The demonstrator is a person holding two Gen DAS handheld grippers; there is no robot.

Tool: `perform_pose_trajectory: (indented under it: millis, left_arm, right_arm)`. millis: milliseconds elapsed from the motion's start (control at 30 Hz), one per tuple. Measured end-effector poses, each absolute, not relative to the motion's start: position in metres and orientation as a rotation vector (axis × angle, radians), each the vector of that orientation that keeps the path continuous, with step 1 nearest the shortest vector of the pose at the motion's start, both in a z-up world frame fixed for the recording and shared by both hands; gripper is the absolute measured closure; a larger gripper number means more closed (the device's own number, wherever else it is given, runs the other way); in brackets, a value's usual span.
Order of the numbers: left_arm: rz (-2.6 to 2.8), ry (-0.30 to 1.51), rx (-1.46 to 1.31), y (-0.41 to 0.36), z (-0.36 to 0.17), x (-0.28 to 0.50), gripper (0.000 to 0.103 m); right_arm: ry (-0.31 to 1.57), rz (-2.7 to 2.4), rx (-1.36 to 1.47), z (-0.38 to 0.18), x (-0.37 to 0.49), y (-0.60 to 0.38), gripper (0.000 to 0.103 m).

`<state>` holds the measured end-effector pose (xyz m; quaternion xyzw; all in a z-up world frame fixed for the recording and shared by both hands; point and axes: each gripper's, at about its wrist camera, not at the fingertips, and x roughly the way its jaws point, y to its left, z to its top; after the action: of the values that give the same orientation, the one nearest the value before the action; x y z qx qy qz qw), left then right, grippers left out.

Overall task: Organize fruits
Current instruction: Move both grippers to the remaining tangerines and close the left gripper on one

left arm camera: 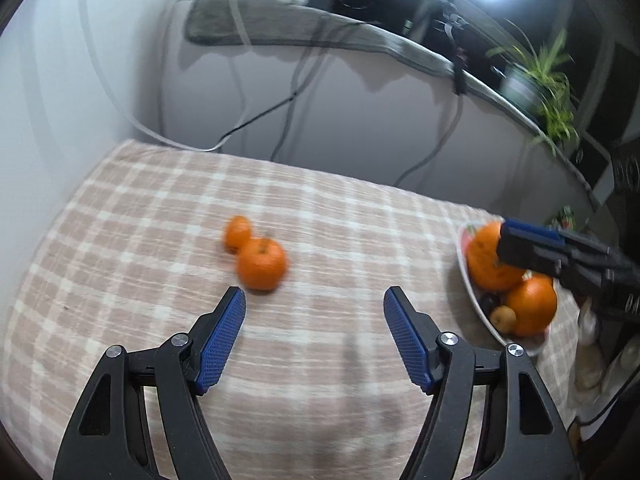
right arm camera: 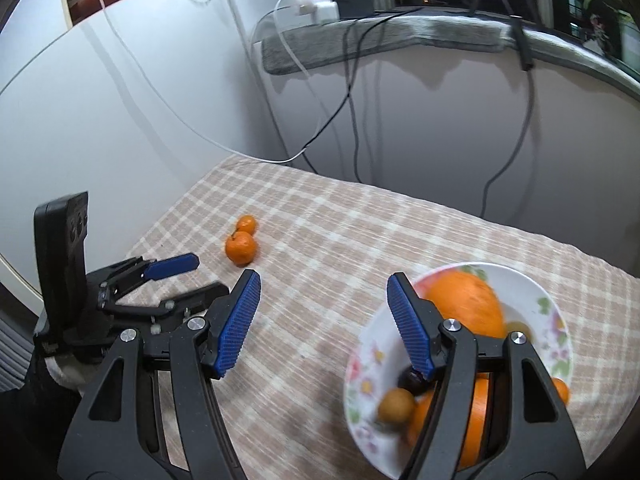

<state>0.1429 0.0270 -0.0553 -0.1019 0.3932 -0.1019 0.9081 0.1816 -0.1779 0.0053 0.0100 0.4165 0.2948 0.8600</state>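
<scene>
Two mandarins lie touching on the checked tablecloth: a larger one [left arm camera: 262, 264] [right arm camera: 240, 248] in front and a smaller one [left arm camera: 237, 233] [right arm camera: 246, 225] behind it. My left gripper [left arm camera: 314, 300] is open and empty, just short of the larger mandarin; it also shows in the right wrist view [right arm camera: 192, 276]. A white floral bowl [right arm camera: 552, 308] [left arm camera: 468, 280] at the right holds two big oranges [right arm camera: 466, 304] [left arm camera: 486, 260], a small brown fruit [right arm camera: 396, 406] and a dark fruit. My right gripper [right arm camera: 322, 284] is open and empty over the bowl's left rim.
The checked tablecloth [left arm camera: 320, 216] covers the table, which stands against a white wall. Cables hang down behind the table's far edge [right arm camera: 352, 140]. A grey ledge [left arm camera: 320, 28] carries chargers and a potted plant [left arm camera: 540, 76].
</scene>
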Motion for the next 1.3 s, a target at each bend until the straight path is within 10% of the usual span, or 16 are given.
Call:
perform_pose_trajectory:
  millis: [600,1300]
  left_arm:
    - [-0.254,0.917,-0.413,0.086,-0.080,0.210,0.068]
    - [-0.301,0.982,-0.415,0.084,-0.088,0.231,0.073]
  right_arm:
    - [0.955,0.733,-0.082,-0.035,0.188,-0.071,0.046]
    - [0.999,0.705,-0.109,-0.065,0.225,-0.030,0.060]
